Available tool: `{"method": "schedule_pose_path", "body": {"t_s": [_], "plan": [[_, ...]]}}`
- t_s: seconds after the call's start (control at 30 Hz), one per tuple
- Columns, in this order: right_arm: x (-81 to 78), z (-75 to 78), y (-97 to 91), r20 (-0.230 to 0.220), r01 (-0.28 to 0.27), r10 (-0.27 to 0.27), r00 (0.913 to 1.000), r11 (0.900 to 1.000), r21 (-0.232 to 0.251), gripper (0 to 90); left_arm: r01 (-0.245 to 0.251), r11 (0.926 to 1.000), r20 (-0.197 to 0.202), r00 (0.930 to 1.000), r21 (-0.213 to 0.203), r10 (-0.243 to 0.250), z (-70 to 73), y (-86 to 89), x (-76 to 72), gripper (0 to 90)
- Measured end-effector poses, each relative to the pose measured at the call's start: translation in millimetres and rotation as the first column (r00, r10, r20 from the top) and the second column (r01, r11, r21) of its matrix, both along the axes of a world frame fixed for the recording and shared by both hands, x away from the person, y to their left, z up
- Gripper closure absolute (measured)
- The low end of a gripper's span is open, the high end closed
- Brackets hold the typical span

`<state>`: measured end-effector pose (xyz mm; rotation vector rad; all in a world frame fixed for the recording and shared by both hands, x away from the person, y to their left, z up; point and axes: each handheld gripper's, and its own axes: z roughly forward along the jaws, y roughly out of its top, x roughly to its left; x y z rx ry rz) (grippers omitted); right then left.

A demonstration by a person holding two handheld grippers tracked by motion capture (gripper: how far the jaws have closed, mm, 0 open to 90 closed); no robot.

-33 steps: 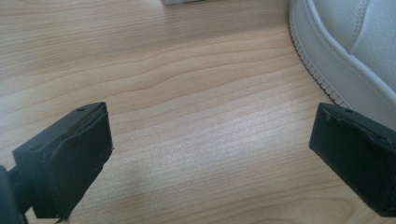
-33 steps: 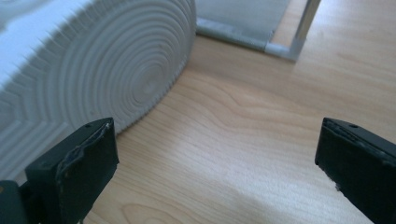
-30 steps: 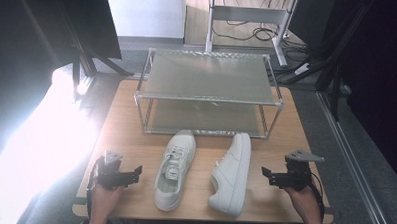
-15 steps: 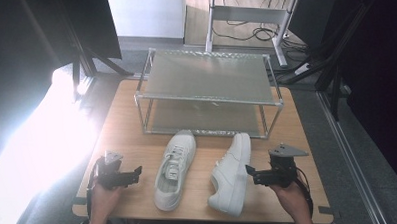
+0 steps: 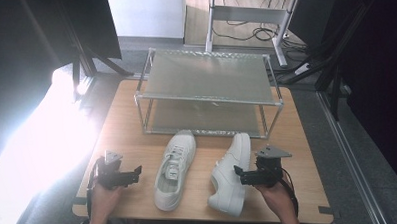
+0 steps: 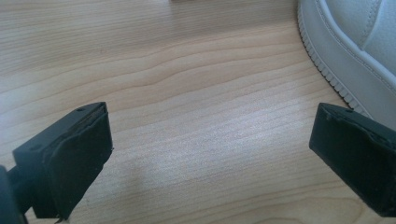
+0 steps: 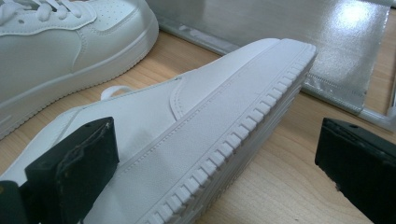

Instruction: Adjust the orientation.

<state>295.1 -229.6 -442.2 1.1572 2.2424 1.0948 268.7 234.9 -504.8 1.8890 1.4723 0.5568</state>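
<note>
While our right gripper (image 5: pixel 242 174) stands with jaws wide apart at the tipped shoe (image 5: pixel 232 173), lower right of the high view, that shoe could slide across the table (image 5: pixel 305 161) if one jaw nudges the sole. Our left gripper (image 5: pixel 132 173) waits with jaws apart, lower left. We read no brand or writing.

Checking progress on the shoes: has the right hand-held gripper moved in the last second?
Yes. The right hand-held gripper moved left from the table's right edge, up to the tipped shoe.
</note>
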Motion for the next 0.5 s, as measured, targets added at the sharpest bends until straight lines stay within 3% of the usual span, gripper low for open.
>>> {"method": "schedule_pose_path", "body": {"t_s": [0.2,0.5], "plan": [[-2.0,2.3,-5.6,0.013,-0.003,0.004,0.9999,0.9997,-0.025,0.0,-0.007,1.0,0.0,1.0,0.0,0.007,0.4,1.3,-1.3,0.0],[-6.2,2.2,-25.0,-0.016,0.033,-0.033,0.9993,0.9993,0.018,0.0,-0.016,0.9999,0.002,0.9999,0.0,0.016,0.9,2.6,-2.4,0.0]]}}
